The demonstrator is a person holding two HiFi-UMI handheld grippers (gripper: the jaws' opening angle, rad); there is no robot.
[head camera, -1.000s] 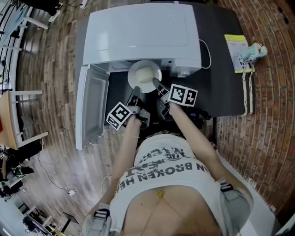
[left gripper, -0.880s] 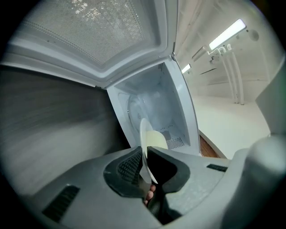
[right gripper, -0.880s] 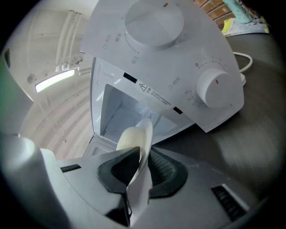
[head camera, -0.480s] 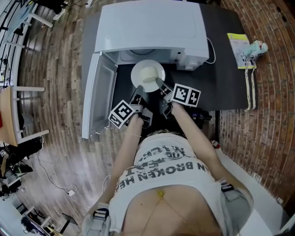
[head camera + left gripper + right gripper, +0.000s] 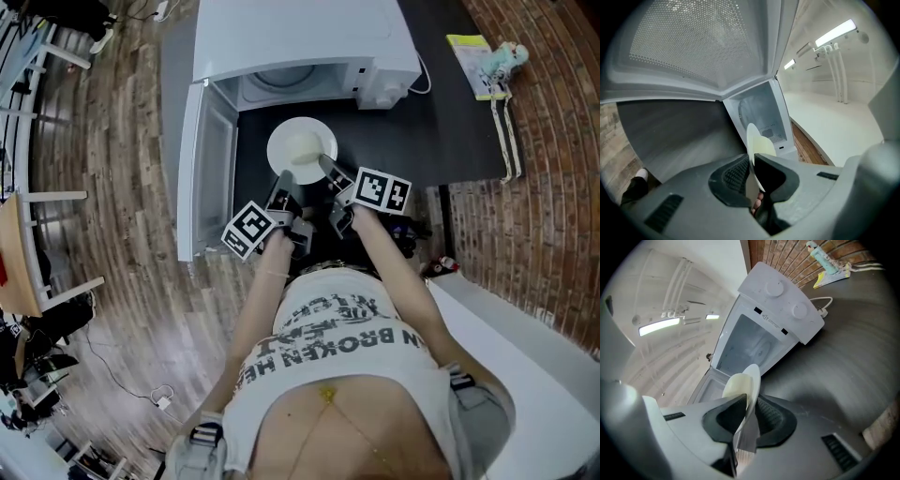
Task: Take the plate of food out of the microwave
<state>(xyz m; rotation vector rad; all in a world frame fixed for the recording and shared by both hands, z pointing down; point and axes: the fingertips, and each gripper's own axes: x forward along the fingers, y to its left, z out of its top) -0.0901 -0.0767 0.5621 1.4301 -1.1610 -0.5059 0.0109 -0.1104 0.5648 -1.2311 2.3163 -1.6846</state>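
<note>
On the dark grey tabletop [image 5: 459,112] stands a boxy white microwave [image 5: 300,37], its door [image 5: 208,169] swung open to the left. Just in front of the open cavity, clear of it, hangs the round white plate of pale food [image 5: 302,148], its near rim pinched by the left gripper [image 5: 284,184] and the right gripper [image 5: 330,172].

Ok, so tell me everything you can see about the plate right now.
The plate is round, white and smooth, perhaps ceramic or plastic, with pale cream food across its middle. It lies roughly level, fully outside the microwave, over the dark table just in front of the open cavity. The left claw and right claw each pinch its near rim, side by side. Whether its underside touches the table can't be told.
</note>
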